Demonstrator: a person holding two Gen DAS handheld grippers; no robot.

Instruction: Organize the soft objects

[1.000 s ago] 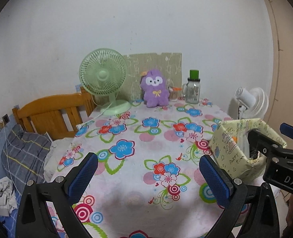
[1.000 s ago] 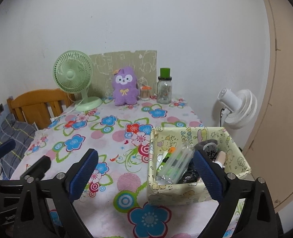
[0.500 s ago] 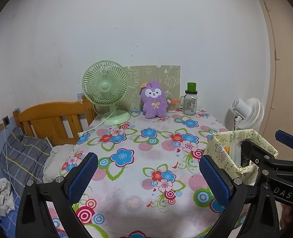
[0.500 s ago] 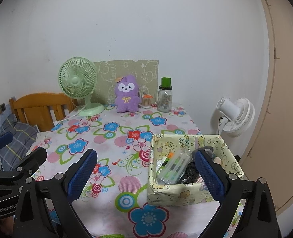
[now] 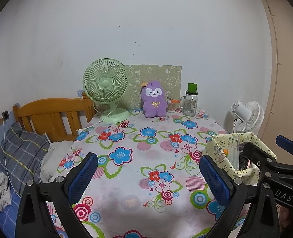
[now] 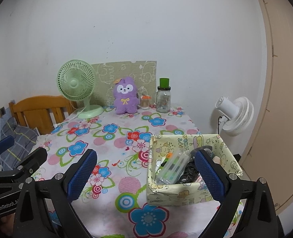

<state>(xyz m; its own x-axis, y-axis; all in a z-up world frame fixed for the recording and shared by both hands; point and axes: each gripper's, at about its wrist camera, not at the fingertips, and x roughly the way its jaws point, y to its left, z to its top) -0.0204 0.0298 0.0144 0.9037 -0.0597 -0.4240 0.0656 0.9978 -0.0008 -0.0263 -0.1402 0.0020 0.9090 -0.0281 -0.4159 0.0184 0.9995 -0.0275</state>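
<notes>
Standing upright at the far edge of the counter (image 5: pixel 126 180), the purple plush toy (image 5: pixel 154 99) leans near a patterned board (image 5: pixel 172 75), with the green desk fan (image 5: pixel 106 88) just to its left and a glass jar with a green lid (image 5: pixel 190 102) to its right. A small container with an orange top (image 5: pixel 171 106) sits between plush and jar, close to the plush's side.

Both tools hover over the near end of the counter, well apart from the toy. The left gripper (image 5: pixel 148 176) has its jaws spread wide and empty. The right gripper (image 6: pixel 145 175) is likewise released, holding nothing, its right jaw overlapping the patterned paper box (image 6: pixel 188 195) at the near right, which already holds pens and dark odds and ends.

Assessment: the plush looks light, fluffy and readily compressible, not fragile and unlikely to slip against the textured blue pads. Its round body offers the best purchase; a squeeze across the midsection, below the face, should hold firmly. The ears would likely deform and let it dangle. Risk lies in the approach: the jar and the small container stand close enough to be knocked.
</notes>
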